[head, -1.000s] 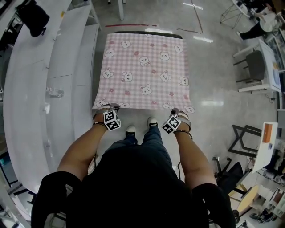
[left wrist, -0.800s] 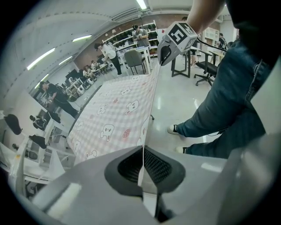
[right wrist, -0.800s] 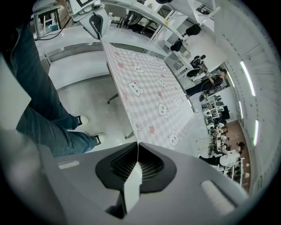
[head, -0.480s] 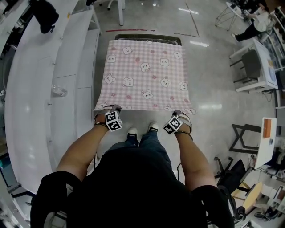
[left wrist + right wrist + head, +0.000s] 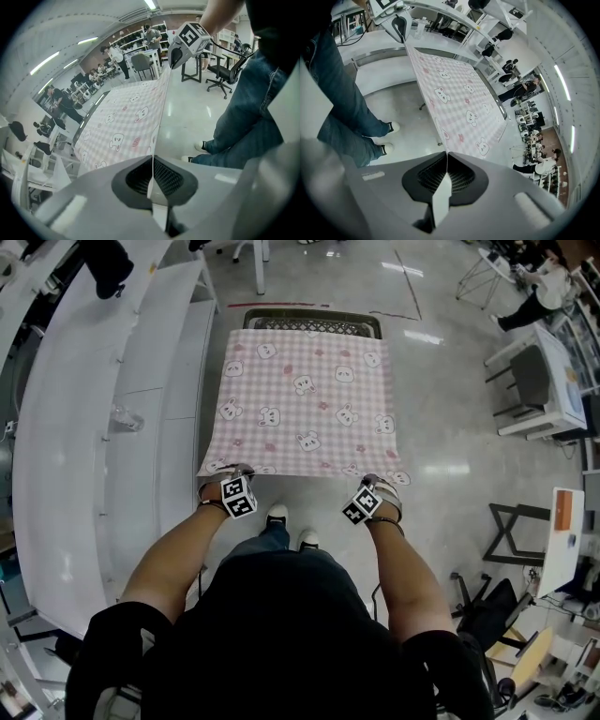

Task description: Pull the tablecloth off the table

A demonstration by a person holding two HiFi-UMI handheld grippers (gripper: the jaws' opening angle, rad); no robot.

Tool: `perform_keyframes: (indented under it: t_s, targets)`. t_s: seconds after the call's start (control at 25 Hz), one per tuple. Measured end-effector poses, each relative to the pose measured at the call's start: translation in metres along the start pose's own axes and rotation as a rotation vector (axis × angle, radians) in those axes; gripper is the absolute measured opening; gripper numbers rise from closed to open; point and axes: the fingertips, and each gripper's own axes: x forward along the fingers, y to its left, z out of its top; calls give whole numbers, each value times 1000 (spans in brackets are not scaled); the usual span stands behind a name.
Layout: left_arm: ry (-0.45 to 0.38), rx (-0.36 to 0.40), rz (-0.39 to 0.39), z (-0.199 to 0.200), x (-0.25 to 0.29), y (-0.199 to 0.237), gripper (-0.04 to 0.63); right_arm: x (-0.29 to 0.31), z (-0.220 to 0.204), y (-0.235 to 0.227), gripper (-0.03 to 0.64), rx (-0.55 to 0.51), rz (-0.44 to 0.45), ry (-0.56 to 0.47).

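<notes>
The tablecloth (image 5: 305, 399), pinched at both near corners.
The left gripper (image 5: 228, 468) and the right gripper (image 5: 373, 478) each clamp one corner. The cloth stretches flat lengthwise along the table (image 5: 312, 322), whose far end shows bare.

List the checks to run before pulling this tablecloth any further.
1. Left tool gripping the tablecloth: ok, jaws shut on the near left corner.
2. Right tool gripping: ok, jaws shut on the near right corner.
3. Near edge even between the two tools: ok, it runs straight in the head view.
4. Nothing lying on the cloth: ok, only its printed pattern shows.
5. Cloth clear of the table: not ok, it covers most of the top and only the far rim is bare.
6. Room to step back behind the person: cannot tell, out of view.
</notes>
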Motion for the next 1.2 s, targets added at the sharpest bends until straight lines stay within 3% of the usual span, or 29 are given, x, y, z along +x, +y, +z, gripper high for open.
perform_keyframes:
  t_s: [0.68, 1.2]
  targets:
    - [49, -69, 74, 20, -38, -79, 1, -43, -57, 36, 32, -78, 12, -92]
    - [64, -117, 120, 18, -68, -115, 1, -71, -72, 64, 31, -121, 11, -125]
